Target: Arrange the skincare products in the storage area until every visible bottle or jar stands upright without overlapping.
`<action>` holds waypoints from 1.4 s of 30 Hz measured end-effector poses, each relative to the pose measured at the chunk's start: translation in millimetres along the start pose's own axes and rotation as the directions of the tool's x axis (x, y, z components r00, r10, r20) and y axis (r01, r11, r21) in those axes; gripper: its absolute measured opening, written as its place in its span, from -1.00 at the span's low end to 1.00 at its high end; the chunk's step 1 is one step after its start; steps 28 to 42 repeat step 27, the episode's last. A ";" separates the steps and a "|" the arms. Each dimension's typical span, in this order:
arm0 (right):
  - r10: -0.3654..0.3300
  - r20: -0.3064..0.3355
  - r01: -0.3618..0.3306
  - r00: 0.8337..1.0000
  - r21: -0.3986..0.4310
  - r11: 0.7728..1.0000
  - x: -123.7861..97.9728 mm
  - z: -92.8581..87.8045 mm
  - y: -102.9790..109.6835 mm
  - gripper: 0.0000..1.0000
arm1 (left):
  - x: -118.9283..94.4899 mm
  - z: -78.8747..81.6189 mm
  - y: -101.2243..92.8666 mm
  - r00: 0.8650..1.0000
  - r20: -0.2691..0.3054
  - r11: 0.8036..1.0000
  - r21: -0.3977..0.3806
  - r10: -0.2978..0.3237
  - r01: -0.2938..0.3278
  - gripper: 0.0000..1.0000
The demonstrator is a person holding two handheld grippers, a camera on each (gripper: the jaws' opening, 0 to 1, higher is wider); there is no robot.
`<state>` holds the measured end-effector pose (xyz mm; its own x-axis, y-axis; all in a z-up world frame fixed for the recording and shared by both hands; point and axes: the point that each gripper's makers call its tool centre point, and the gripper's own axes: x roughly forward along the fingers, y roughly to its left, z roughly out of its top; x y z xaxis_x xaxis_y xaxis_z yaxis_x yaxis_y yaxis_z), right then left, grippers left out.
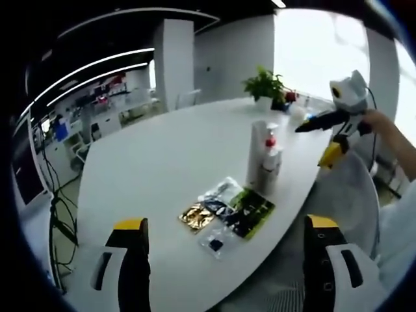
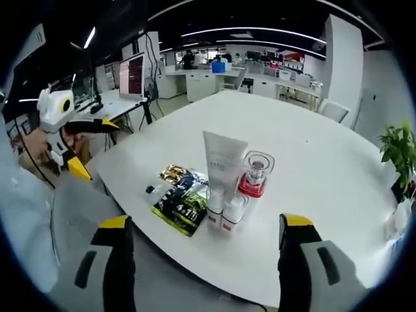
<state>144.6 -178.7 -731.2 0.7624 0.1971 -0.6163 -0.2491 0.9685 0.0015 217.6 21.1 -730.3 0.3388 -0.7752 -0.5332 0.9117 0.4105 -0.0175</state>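
Note:
A tall white tube (image 2: 223, 162) stands upright on the white table (image 2: 312, 149). Right beside it is a clear jar with a red base (image 2: 255, 174), and two small white bottles (image 2: 224, 212) stand close in front. In the left gripper view the same tube (image 1: 258, 151) and a red-topped bottle (image 1: 270, 162) stand together near the table edge. My left gripper (image 1: 227, 260) is open and held short of the table. My right gripper (image 2: 207, 260) is also open, off the table's near edge, with nothing between its jaws. Each gripper shows in the other's view, the right (image 1: 313, 144) and the left (image 2: 96, 148).
Several flat sachets (image 2: 182, 195) lie beside the bottles, also seen as sachets (image 1: 227, 209). A potted plant (image 1: 265, 86) stands at the table's far end. A grey chair (image 2: 78, 208) stands at the table edge. Desks and monitors line the room behind.

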 end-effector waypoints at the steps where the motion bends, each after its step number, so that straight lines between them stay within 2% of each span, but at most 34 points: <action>1: 0.000 0.001 0.000 1.000 0.000 1.000 0.2 0.2 0.1 0.87 | 0.2 -0.3 -0.3 1.000 -0.002 1.000 0.003 -0.001 0.001 0.94; 42: -0.019 0.005 0.018 1.000 0.019 1.000 -4.5 -5.7 1.1 0.87 | 3.2 -1.2 -5.0 1.000 -0.006 1.000 0.012 -0.025 0.025 0.94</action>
